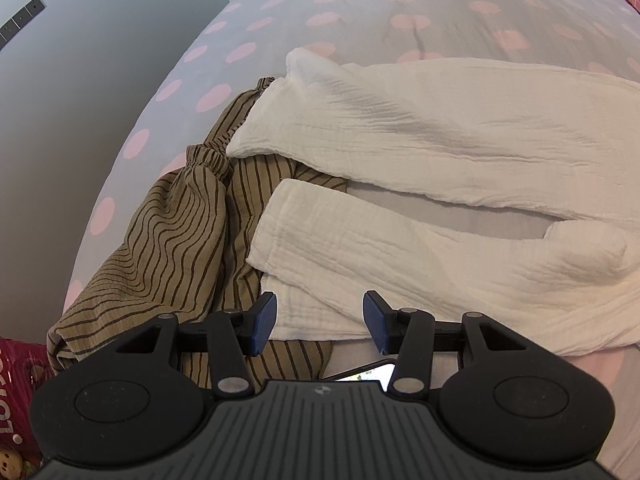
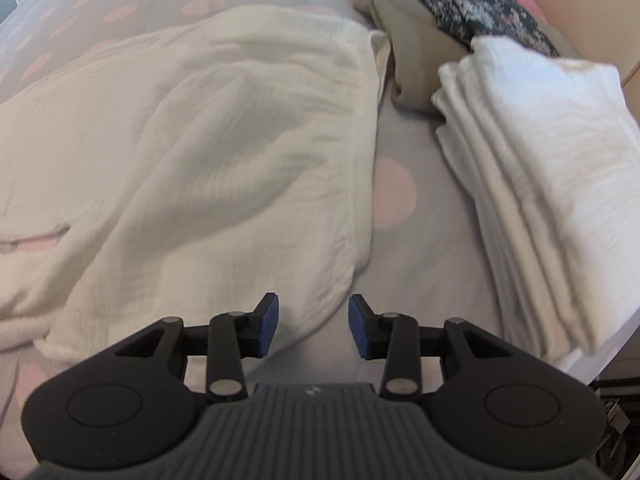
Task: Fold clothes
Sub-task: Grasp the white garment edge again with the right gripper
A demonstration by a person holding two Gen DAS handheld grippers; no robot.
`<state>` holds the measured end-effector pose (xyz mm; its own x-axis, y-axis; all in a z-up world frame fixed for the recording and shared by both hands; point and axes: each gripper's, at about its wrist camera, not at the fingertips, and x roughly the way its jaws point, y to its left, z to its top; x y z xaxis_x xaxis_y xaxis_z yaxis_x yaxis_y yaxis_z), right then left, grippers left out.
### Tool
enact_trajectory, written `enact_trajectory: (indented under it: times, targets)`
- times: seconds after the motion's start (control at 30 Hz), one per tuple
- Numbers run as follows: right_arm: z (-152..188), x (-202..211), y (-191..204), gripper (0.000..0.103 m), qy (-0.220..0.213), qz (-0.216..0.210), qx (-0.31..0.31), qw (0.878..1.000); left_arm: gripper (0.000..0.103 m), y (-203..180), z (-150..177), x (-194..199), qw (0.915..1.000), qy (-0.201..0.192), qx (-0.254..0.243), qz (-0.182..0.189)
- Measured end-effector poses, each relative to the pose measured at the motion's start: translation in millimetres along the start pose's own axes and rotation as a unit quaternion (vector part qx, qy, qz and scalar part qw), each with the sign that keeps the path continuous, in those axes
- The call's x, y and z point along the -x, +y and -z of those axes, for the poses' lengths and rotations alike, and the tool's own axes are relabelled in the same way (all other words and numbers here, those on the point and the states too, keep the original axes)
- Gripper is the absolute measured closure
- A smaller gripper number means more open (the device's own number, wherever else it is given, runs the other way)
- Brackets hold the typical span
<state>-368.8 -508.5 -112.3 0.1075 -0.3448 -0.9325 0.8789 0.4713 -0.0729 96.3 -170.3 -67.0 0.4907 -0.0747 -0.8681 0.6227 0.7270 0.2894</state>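
left gripper (image 1: 320,322) spread, empty, low centre over trouser cuff | right gripper (image 2: 313,326) spread, empty, at waist edge | cream trousers (image 1: 460,140) flat mid-frame on bed (image 1: 360,4), I'd say ready to fold | folded stack (image 2: 540,140) right

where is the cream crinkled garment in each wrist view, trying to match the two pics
Left wrist: the cream garment spreads across the centre and right, its two long parts reaching left over the striped brown garment.
Right wrist: it fills the left and centre, left of the folded white stack.
Shared landmark: the grey bedspread with pink dots.
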Motion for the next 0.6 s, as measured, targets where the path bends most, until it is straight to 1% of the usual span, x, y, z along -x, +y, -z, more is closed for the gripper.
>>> enact_trajectory:
  times: [0.07,0.17,0.27,0.4,0.47,0.53,0.57,0.6]
  targets:
    - [6,-3,0,0.061,0.003,-0.001,0.000,1.000,0.057,-1,1,0,1.0000,0.001,-0.002,-0.001]
    - [5,-11,-3,0.061,0.003,0.007,-0.008,1.000,0.057,-2,1,1,1.0000,0.000,-0.005,-0.001]
    - [-1,-24,-15,0.061,0.016,0.004,-0.048,0.999,0.057,-5,1,0,1.0000,0.001,-0.009,-0.001]
    - [-10,-39,-30,0.061,0.027,-0.025,-0.117,0.992,0.057,-6,1,-1,0.9999,0.001,-0.014,-0.002]
    - [-13,-43,-29,0.063,0.026,-0.033,-0.131,0.991,0.057,-4,1,-2,0.9999,0.001,-0.012,-0.003]
    - [-16,-46,-22,0.082,0.021,-0.031,-0.121,0.992,0.057,-1,2,-3,1.0000,0.002,-0.007,-0.006]
    - [-17,-46,-18,0.095,0.018,-0.028,-0.111,0.993,0.057,1,2,-4,1.0000,0.003,-0.004,-0.008]
    - [-18,-43,-14,0.096,0.013,-0.022,-0.103,0.994,0.057,3,2,-4,1.0000,0.004,0.000,-0.008]
